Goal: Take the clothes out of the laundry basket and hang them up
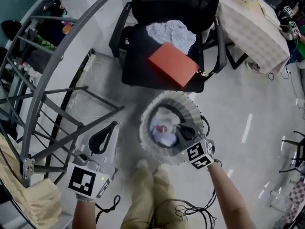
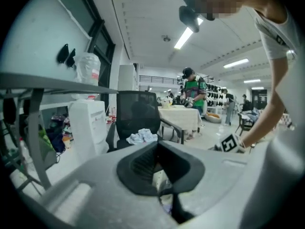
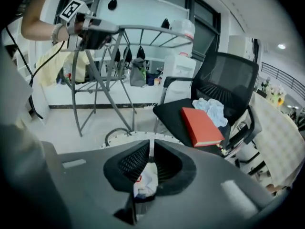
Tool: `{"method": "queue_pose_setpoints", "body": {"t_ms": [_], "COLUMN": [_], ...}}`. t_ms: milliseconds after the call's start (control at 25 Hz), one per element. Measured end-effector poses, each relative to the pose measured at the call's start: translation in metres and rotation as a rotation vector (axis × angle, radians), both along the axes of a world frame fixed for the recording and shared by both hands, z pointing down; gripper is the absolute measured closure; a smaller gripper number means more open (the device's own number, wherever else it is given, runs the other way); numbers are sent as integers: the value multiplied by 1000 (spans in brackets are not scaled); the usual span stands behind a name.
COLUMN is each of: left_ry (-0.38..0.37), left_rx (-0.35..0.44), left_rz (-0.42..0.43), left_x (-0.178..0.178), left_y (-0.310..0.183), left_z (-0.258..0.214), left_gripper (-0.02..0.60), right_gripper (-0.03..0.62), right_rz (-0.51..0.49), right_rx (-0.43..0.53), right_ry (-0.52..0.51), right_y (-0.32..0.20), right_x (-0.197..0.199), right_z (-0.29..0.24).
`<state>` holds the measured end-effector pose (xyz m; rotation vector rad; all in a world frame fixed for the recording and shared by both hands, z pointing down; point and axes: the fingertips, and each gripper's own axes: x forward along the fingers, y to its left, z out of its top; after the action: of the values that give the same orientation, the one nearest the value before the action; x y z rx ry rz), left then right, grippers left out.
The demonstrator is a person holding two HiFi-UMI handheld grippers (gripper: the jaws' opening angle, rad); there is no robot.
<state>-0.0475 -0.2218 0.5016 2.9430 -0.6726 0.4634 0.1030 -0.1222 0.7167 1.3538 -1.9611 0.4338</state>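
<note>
Where the right gripper hangs: over the laundry basket, with its tips pointing down into the opening.
Right jaws: clenched, with only a hairline slit between them and nothing gripped.
Task's load: the clothes lie as a pale heap with a red patch inside the laundry basket, below the right gripper's tips. Whether the tips touch the heap cannot be told.
Basket's place: it is round and white-walled and stands on the floor, just off the front edge of the chair seat and close to the person's feet.
Other claw: the left gripper is over bare floor between the laundry basket and the drying rack, apart from the clothes.
Left jaws: pressed together, holding nothing.
Behind the basket: a black office chair faces the person.
On the seat: a red book lies flat toward the seat's front edge, reaching to its right corner.
Seat's rear edge: a crumpled white cloth lies against the backrest, and the red book's far corner overlaps it.
Rack: the grey tube frame stands on the floor to the left of the chair, and its curved rails run past the left gripper.
Rack's near corner: a yellow cloth is draped over the lower rails.
Far right: a table under a checked cover stands beside the chair's right arm.
</note>
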Motion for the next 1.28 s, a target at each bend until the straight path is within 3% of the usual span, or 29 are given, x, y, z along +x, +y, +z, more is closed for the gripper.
{"method": "queue_pose_setpoints", "body": {"t_ms": [240,280,520,640,760,880,1040,1160,1280], "left_ry": [29,25,-66,-62,-3,-7,-3,-46,-56], "left_rx": [-51,-50,-60,-48,4,-25,-4,0,53], "left_rz": [36,44,74,67,48,28,23,32,27], "left_x": [22,26,41,42,48,44,41,34,31], "left_y": [-3,-4,-4,-8,-17,-18,-19,-16,-20], "left_z": [50,59,120,145,159,185,212,237,246], "left_gripper": [576,529,523,523,522,522,522,522,522], "right_gripper": [491,480,456,448,445,439,431,425,424], "right_rz": [-54,-68,-160,-216,-300,-382,-477,-499,-471], "right_rx": [-158,-181,-285,-315,-355,-414,-499,-533,-539], "right_ry": [-13,-14,-42,-44,-14,14,81,135,198], "right_y": [18,20,30,33,36,45,61,71,73], "right_x": [-7,-9,-26,-38,-47,-53,-52,-48,-42], "right_z": [103,118,201,242,284,325,381,417,438]}}
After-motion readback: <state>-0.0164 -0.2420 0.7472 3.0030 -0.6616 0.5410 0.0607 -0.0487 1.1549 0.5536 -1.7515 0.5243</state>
